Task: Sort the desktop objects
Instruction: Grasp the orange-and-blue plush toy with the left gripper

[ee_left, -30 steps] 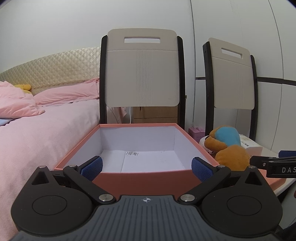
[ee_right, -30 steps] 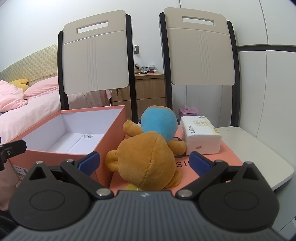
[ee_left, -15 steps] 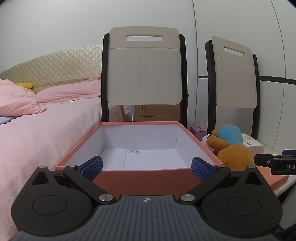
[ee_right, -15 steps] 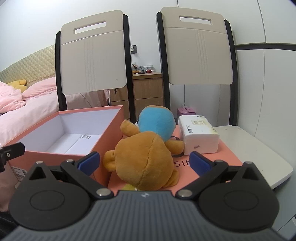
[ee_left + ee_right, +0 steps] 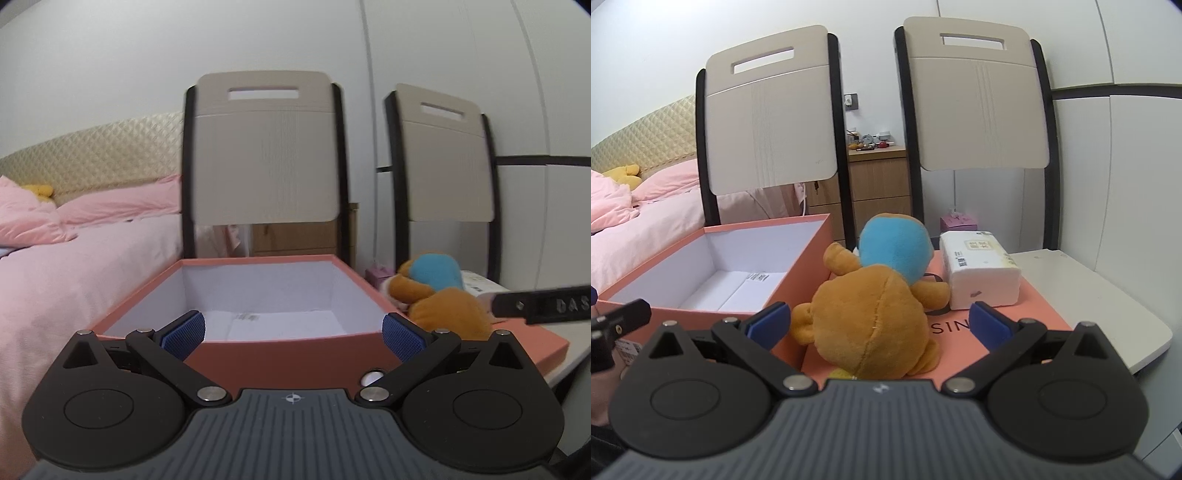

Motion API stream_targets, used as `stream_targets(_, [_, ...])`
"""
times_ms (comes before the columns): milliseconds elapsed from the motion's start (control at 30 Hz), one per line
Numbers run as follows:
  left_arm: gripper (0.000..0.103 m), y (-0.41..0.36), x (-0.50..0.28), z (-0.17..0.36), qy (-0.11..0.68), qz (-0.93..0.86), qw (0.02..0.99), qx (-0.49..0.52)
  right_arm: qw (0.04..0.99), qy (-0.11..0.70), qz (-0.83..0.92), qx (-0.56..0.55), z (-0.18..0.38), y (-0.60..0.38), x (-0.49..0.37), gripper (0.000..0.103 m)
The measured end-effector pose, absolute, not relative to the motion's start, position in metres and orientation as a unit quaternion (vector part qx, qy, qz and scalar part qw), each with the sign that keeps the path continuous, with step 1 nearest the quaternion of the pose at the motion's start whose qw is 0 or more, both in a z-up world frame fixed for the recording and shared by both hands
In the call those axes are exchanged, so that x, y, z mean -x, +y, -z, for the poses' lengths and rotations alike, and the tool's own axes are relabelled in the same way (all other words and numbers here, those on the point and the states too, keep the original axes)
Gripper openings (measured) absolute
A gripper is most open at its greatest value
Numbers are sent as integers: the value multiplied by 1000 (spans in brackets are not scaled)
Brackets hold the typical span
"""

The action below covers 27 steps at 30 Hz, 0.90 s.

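Note:
An open salmon-pink box [image 5: 288,354] [image 5: 809,273] with a white inside holds only a sheet with a label. My left gripper [image 5: 291,330] is open in front of its near wall. To the right an orange plush toy with a blue head [image 5: 875,317] [image 5: 443,310] lies on the flat pink lid [image 5: 1015,325]. A white tissue pack [image 5: 979,273] sits on the lid behind the toy. My right gripper [image 5: 879,323] is open, its blue pads on either side of the toy's body, just short of it.
Two beige chair backs [image 5: 768,125] [image 5: 982,103] stand behind the white table [image 5: 1100,306]. A bed with pink bedding [image 5: 74,280] lies at the left. A wooden drawer unit [image 5: 879,184] and a small pink box [image 5: 958,221] are behind the chairs.
The right gripper has moved forward, so the plush toy looks larger between its fingers. The left view has shifted slightly and is blurred. Both grippers have stayed open.

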State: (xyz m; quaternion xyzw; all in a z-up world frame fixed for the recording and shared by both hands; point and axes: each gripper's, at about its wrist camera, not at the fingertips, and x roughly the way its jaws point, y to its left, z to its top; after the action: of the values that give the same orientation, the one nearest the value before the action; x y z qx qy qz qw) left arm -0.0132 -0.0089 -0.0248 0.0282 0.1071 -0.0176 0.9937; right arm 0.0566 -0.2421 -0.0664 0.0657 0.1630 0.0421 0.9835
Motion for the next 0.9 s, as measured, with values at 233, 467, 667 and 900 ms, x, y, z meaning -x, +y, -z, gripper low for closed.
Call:
stream_targets(233, [103,-64,15,47,93,69,990,-77,985,151,-34,-77,64,-269,-45,103])
stream_targets(467, [103,-124,4,61,57,94,986,-126,982,147,-7,-115,65,-314,-31,103])
stream_targets(667, [103,-176,-29,70,60,106,982,-143,979,139,6,-148,67,-348,-16,103])
stream_targets(900, [103,-201,-93,80,136,56,979,-140,974,139,18,-181,72,-379,-5,103])
